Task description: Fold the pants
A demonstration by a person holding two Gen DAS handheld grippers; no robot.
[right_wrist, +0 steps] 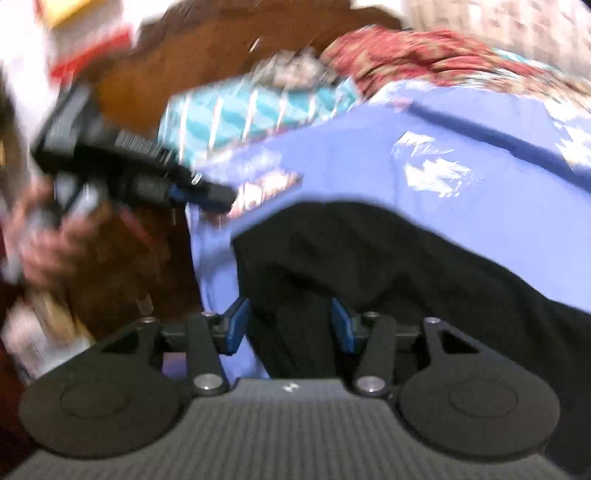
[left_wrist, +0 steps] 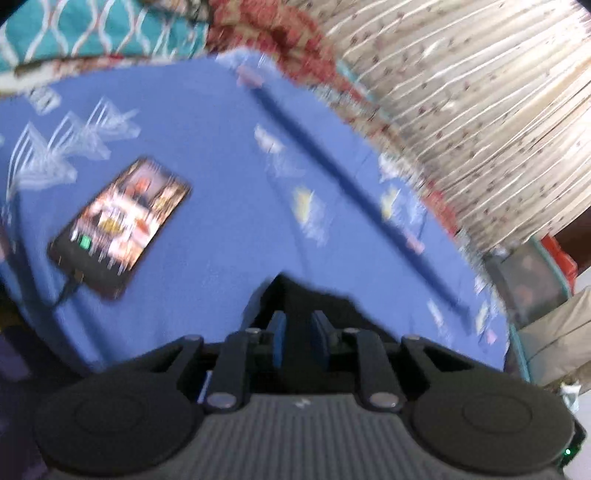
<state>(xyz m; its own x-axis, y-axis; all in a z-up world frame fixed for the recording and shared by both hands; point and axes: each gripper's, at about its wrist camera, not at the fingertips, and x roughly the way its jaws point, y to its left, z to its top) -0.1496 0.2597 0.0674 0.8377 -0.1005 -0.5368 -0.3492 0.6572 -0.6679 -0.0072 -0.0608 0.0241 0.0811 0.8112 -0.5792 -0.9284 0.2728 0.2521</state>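
Blue bedsheet [right_wrist: 480, 192], black pants [right_wrist: 369, 251] lengthwise rightward

- Ahead of the left gripper [left_wrist: 299, 332], past the black pants [left_wrist: 303, 295] between its blue pads, the blue sheet [left_wrist: 221, 122] lies flat and bare: open room to pass.
- Ahead and to its left a phone [left_wrist: 120, 227] lies on the sheet with a cable [left_wrist: 66, 291] at its near end; both stand in the way there.
- To its right a striped floral cloth [left_wrist: 480, 110] rises beside the sheet's edge and closes that side.
- Far ahead, teal patterned fabric [left_wrist: 92, 33] and red patterned fabric [left_wrist: 273, 33] pile up at the sheet's far edge.
- Ahead of the right gripper [right_wrist: 291, 325] the pants [right_wrist: 369, 258] cover the sheet; beyond them bare sheet [right_wrist: 369, 140].
- To its left, the other gripper [right_wrist: 207, 194] and the hand [right_wrist: 48, 243] holding it fill the space.
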